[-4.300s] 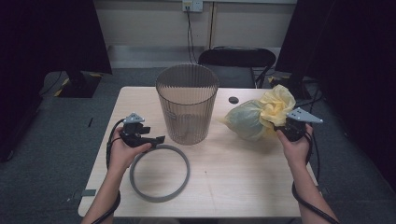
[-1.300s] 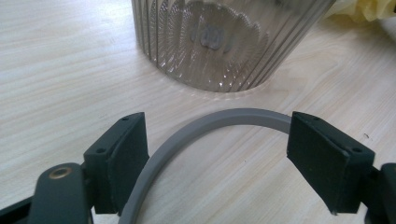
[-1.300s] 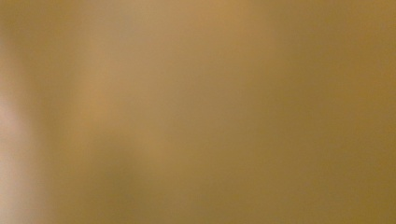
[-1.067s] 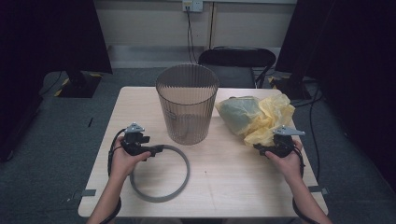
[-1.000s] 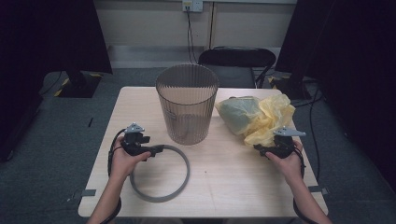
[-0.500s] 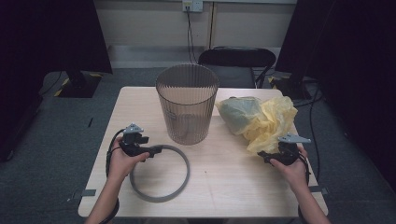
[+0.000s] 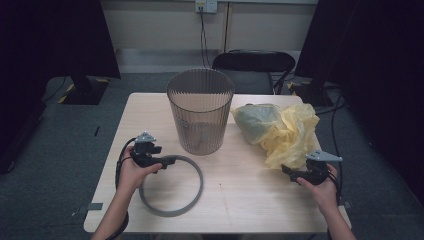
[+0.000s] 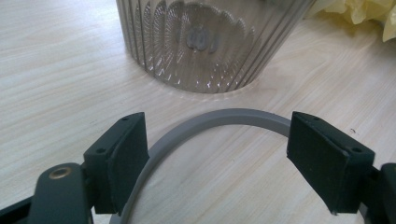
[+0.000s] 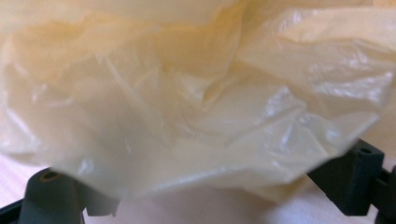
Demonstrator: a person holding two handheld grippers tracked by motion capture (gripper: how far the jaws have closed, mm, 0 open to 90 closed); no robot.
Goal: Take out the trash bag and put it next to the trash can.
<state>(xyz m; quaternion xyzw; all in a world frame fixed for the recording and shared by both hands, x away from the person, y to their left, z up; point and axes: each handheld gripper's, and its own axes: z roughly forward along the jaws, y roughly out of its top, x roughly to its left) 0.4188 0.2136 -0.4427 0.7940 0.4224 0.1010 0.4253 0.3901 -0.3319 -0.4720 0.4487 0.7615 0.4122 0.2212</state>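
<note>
Two grippers: left gripper [image 8: 224,163] gapes wide astride the flat grey ring [image 8: 219,119], pads clear. Right gripper [image 9: 219,196] stands open; yellow bag [image 9: 196,93] drapes lengthwise away beyond its fingers.

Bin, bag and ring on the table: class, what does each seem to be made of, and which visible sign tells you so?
Bin: probably smoky translucent plastic; ribbed, glossy wall, and the table shows through it.
Bag: thin yellow plastic film, likely polythene; crumpled, shiny, semi-transparent.
Ring: matte grey, smooth and even; plastic or rubber, hard to tell which.
Table: pale wood-grain top, perhaps laminate.
</note>
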